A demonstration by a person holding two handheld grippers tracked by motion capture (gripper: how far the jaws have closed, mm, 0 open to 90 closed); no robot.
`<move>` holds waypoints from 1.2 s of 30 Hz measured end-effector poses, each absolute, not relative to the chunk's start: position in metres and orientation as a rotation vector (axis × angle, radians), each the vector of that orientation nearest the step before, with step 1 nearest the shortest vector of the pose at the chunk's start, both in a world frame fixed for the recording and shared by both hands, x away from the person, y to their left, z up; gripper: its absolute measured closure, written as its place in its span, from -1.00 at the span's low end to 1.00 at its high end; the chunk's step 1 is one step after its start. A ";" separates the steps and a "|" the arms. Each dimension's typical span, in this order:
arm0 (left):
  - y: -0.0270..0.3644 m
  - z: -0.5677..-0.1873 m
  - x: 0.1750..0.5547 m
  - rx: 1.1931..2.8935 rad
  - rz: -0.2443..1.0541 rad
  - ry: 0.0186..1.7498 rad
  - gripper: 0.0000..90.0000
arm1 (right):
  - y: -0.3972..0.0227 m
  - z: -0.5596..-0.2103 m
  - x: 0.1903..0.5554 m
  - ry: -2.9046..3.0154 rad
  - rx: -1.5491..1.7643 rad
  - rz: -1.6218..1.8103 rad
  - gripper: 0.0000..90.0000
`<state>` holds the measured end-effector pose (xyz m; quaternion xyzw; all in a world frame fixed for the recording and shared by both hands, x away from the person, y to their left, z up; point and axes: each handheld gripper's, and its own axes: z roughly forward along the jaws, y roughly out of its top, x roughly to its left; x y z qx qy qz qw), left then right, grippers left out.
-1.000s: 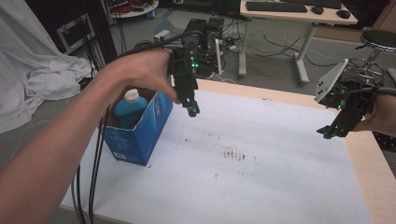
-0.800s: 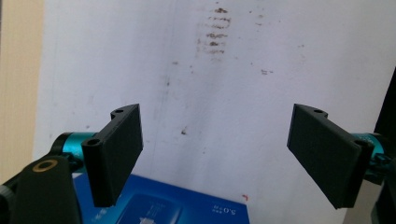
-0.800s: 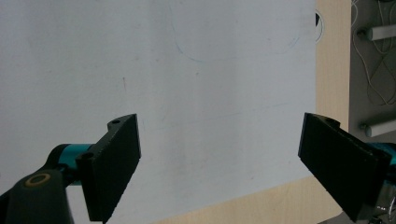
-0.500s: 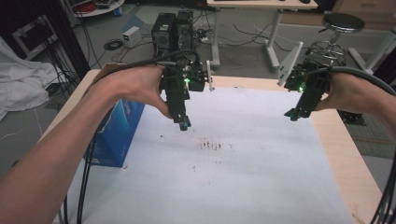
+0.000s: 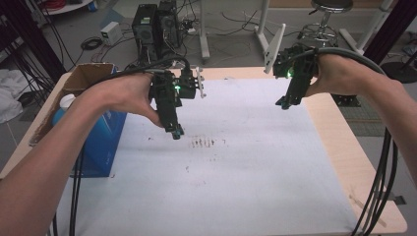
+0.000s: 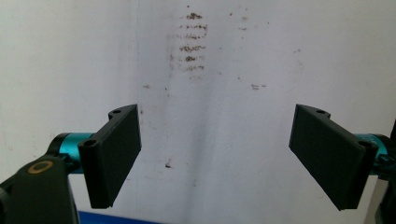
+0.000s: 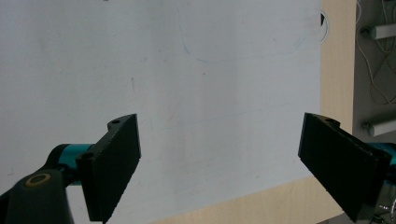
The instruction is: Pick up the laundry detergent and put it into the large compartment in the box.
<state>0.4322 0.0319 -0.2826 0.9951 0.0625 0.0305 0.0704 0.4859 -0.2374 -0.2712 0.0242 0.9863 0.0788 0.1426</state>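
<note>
- The left gripper [image 5: 175, 129] hangs over the white sheet [image 5: 236, 162] that covers the worktop [image 5: 339, 142], its jaws spread wide with nothing between them; in the left gripper view the bare sheet and a patch of brown stains [image 6: 190, 46] show through the gap.
- The right gripper [image 5: 285, 103] is held above the sheet's far right part, near where the wooden edge begins. Its jaws are also wide apart and empty.
- The nearest thing to take is the blue bottle with the white cap [image 5: 66, 104], standing upright in the open cardboard box [image 5: 96, 142] at the worktop's left edge, just beside the person's left forearm.
- Only the cap and shoulder rise above the box rim, so how full it is cannot be told. If it holds liquid, it would likely be fairly heavy and shift weight when tilted.
- The bottle looks like smooth plastic: probably stiff enough not to crush under the jaws, but slippery, and the rounded shoulder would tend to squirt out of flat pads.
- The neck just under the cap seems the best hold, since the box walls block the body; lift straight up to clear the flaps.
- The box itself looks light and could slide or tip if bumped.
</note>
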 end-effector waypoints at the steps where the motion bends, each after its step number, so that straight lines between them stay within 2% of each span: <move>1: 0.031 -0.284 0.433 2.998 0.088 0.188 -0.63 | -0.237 -0.271 0.485 2.848 0.070 0.222 -0.73; 36: 0.036 -0.291 0.420 3.006 0.088 0.182 -0.63 | -0.236 -0.266 0.480 2.844 0.078 0.244 -0.73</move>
